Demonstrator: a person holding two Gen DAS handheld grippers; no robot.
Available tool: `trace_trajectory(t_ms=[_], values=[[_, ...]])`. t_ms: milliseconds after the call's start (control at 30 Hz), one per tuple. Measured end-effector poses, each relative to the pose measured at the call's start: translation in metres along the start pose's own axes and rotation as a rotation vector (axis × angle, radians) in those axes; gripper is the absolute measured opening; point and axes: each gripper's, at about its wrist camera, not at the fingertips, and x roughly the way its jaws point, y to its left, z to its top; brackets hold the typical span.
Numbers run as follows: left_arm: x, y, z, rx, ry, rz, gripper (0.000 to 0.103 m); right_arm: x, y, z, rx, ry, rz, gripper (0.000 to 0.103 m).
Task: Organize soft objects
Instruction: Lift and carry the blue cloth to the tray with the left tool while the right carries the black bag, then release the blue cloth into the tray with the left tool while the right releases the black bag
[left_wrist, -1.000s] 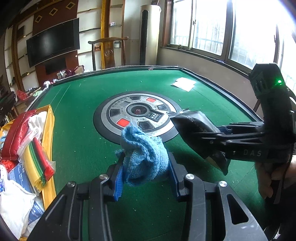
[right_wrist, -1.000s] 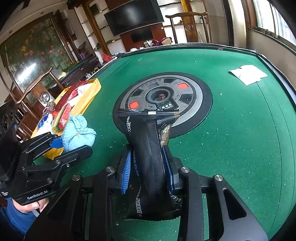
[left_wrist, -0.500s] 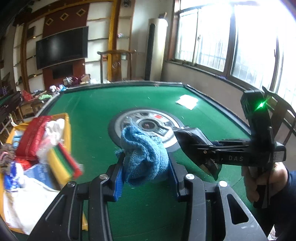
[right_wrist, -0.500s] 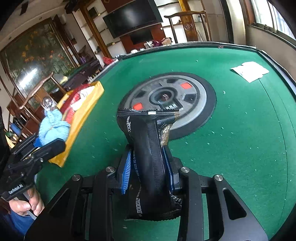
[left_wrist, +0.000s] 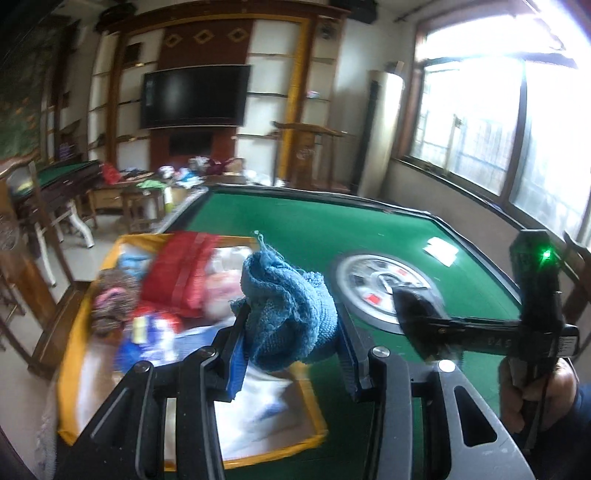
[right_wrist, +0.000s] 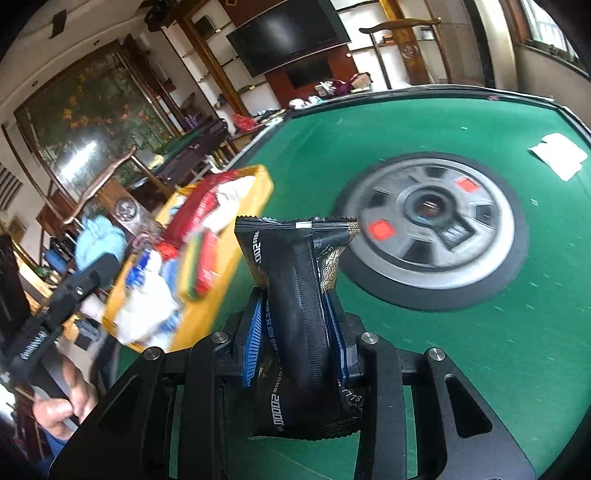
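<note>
My left gripper (left_wrist: 291, 343) is shut on a crumpled blue knitted cloth (left_wrist: 284, 310) and hangs over the near end of the yellow tray (left_wrist: 70, 373), which holds red, white and blue soft packs. In the right wrist view the same cloth (right_wrist: 99, 236) shows at the far left beside that tray (right_wrist: 266, 181). My right gripper (right_wrist: 297, 332) is shut on a black foil pouch (right_wrist: 299, 295) standing upright between its blue pads, above the green felt near the tray's right side. That pouch (left_wrist: 417, 299) also shows in the left wrist view, at the right.
A green felt table (right_wrist: 461, 362) with a round grey and black centre console (right_wrist: 432, 229) fills the right. White paper (right_wrist: 557, 155) lies at its far right edge. A person's hands (right_wrist: 70, 402) hold both gripper handles. Chairs and another table (left_wrist: 48, 181) stand to the left.
My left gripper has swung left and up with the blue cloth, from over the felt to over the yellow tray. My right gripper has also shifted left toward the tray, still holding the pouch.
</note>
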Motion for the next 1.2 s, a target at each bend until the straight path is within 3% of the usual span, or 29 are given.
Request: trace_trajectory(t_ms=[167, 300, 367, 567, 900, 967, 1200], values=[[-0.006, 0.042, -0.004, -0.060, -0.033, 0.135, 0.043, 0.014, 0.041, 0.017, -0.052, 0.001, 0.025, 0.032], [-0.002, 0.066, -0.009, -0.119, -0.019, 0.181, 0.044, 0.029, 0.077, 0.021, -0.119, 0.016, 0.035, 0.032], [0.008, 0.066, -0.013, -0.096, 0.003, 0.227, 0.044, 0.039, 0.096, 0.022, -0.151, 0.024, 0.027, 0.032], [0.027, 0.075, -0.025, -0.123, 0.036, 0.248, 0.044, 0.065, 0.134, 0.029, -0.218, 0.059, 0.020, 0.032], [0.026, 0.104, -0.037, -0.189, 0.041, 0.303, 0.044, 0.115, 0.167, 0.048, -0.206, 0.090, 0.032, 0.032], [0.027, 0.100, -0.034, -0.152, 0.032, 0.368, 0.044, 0.124, 0.170, 0.049, -0.211, 0.096, 0.023, 0.032], [0.032, 0.093, -0.034, -0.107, 0.037, 0.414, 0.044, 0.144, 0.177, 0.052, -0.205, 0.107, 0.018, 0.032]])
